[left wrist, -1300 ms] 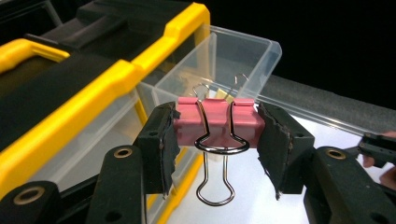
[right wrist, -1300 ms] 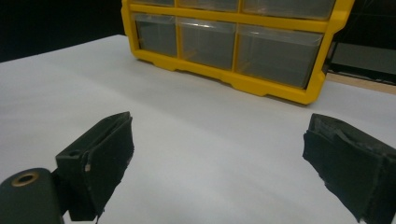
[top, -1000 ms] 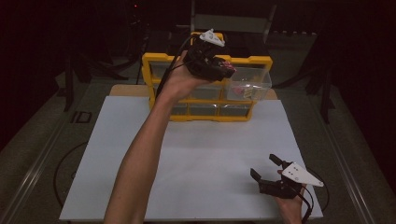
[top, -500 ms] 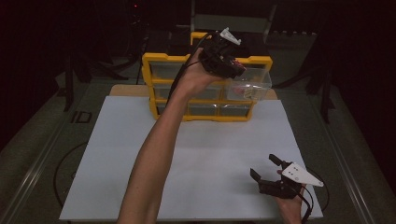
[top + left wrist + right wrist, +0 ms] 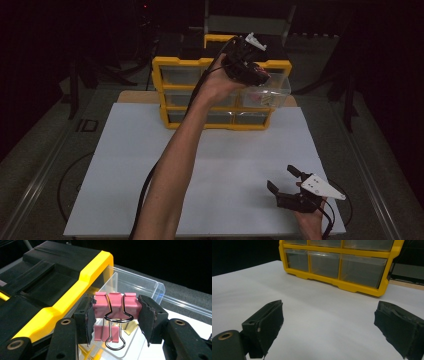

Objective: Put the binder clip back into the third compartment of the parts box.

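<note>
A pink binder clip with wire handles sits between the pads of my left gripper, which is shut on it. The clip hangs over a pulled-out clear drawer of the yellow drawer cabinet; a second pink clip lies in that drawer. In the high view my left gripper is raised at the cabinet's upper right, over the clear drawer. My right gripper rests low at the table's front right, open with nothing between its fingers.
The cabinet stands at the back of the white table top, its lower drawers closed. A second yellow and black unit sits behind it. Cables trail off both grippers. Dark surroundings ring the table.
My left gripper has carried the pink clip to the right along the cabinet's top, ending over the pulled-out drawer. The right gripper has stayed where it was.
</note>
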A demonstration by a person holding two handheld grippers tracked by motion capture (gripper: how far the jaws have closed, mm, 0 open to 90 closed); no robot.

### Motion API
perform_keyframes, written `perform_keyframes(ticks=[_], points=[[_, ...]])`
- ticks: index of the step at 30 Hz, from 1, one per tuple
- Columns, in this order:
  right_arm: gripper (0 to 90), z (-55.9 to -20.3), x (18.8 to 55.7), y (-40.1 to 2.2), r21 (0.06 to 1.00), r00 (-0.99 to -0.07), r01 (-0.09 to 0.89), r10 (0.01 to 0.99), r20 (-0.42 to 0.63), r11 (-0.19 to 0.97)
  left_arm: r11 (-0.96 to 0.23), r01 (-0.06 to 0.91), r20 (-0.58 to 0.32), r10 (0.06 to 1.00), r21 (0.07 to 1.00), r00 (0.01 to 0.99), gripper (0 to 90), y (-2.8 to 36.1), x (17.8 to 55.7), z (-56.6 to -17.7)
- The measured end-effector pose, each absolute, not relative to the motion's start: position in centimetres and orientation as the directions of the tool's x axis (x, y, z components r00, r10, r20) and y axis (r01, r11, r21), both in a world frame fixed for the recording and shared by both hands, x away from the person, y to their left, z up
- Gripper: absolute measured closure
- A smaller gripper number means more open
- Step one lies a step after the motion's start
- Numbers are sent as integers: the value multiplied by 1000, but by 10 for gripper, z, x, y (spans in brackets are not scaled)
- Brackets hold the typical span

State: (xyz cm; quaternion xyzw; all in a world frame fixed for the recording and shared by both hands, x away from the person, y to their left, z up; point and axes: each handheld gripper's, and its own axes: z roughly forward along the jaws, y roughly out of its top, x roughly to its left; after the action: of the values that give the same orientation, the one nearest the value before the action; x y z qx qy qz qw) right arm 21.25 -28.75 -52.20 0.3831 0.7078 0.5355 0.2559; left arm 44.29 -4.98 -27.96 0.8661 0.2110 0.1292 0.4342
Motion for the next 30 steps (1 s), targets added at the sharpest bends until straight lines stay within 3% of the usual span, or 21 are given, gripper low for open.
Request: perform_keyframes(ticks=[2, 5, 8, 20, 30], points=[[83, -522, 213, -287, 954, -576, 268, 816, 49, 131, -527, 251, 39, 478, 812, 878, 494, -49, 443, -281], [82, -522, 213, -288, 955, -575, 264, 817, 45, 133, -485, 303, -11, 517, 820, 856, 175, -44, 445, -281], [82, -522, 212, -288, 956, -575, 262, 817, 46, 131, -481, 329, -24, 537, 812, 843, 61, -35, 444, -282], [82, -522, 212, -285, 954, -578, 264, 815, 38, 143, -488, 309, 19, 558, 816, 829, 13, 28, 417, -299], [82, -522, 212, -281, 952, -588, 267, 808, 37, 150, -470, 326, -6, 564, 820, 826, 2, 86, 388, -342]])
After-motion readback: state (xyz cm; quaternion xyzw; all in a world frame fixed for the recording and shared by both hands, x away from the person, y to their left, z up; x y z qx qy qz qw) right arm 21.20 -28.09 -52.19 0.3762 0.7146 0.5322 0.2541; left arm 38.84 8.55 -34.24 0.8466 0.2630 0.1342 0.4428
